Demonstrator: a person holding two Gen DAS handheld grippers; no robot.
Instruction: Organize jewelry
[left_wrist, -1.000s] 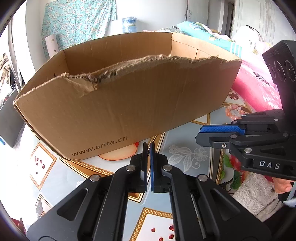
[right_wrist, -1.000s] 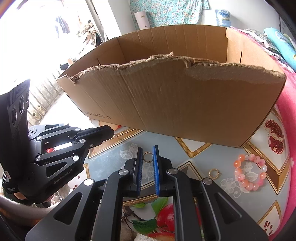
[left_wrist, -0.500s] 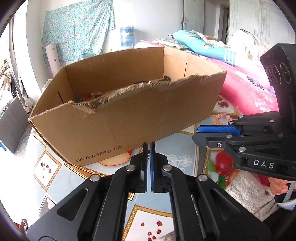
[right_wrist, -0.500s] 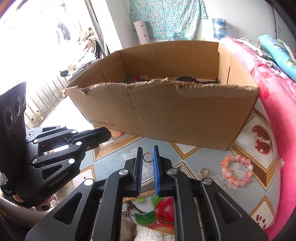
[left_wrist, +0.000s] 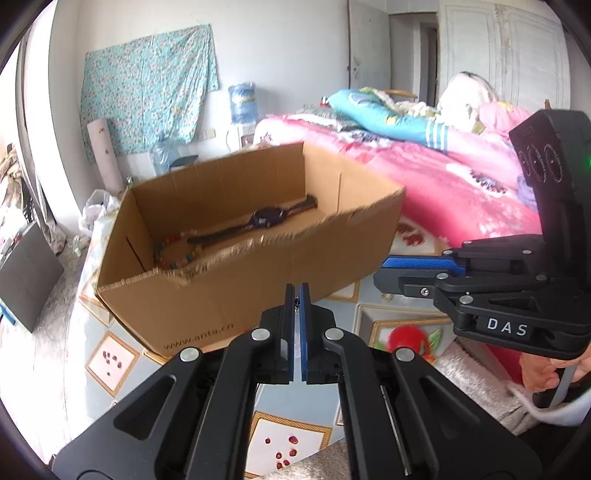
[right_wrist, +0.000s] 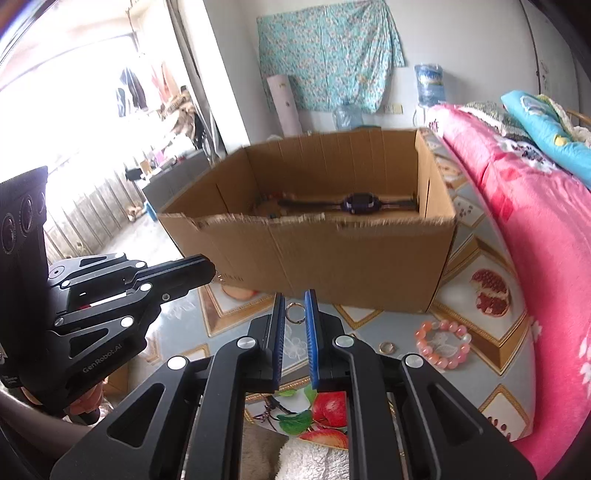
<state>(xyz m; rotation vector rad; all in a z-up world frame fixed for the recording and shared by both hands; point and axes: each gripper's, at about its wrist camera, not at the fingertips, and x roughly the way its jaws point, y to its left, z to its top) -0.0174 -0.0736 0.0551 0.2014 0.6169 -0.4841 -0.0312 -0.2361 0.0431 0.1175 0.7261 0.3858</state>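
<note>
An open cardboard box (left_wrist: 280, 266) stands on the patterned table; it also shows in the right wrist view (right_wrist: 332, 254). Inside lie a dark watch (left_wrist: 264, 218) and a beaded bracelet (left_wrist: 173, 254). My left gripper (left_wrist: 297, 295) is shut on something small and metallic, held above the table in front of the box. My right gripper (right_wrist: 294, 308) is shut on a gold ring (right_wrist: 294, 312), also raised in front of the box. A pink bead bracelet (right_wrist: 441, 343) and a second gold ring (right_wrist: 386, 347) lie on the table to the right.
A pink bedspread (right_wrist: 535, 240) borders the table on the right. A white fuzzy cloth (right_wrist: 314, 461) lies at the near edge. The table cover (right_wrist: 480, 325) has fruit prints.
Both grippers have risen and pulled back from the box, so its inside with the watch and beads now shows. Both grippers stay shut.
</note>
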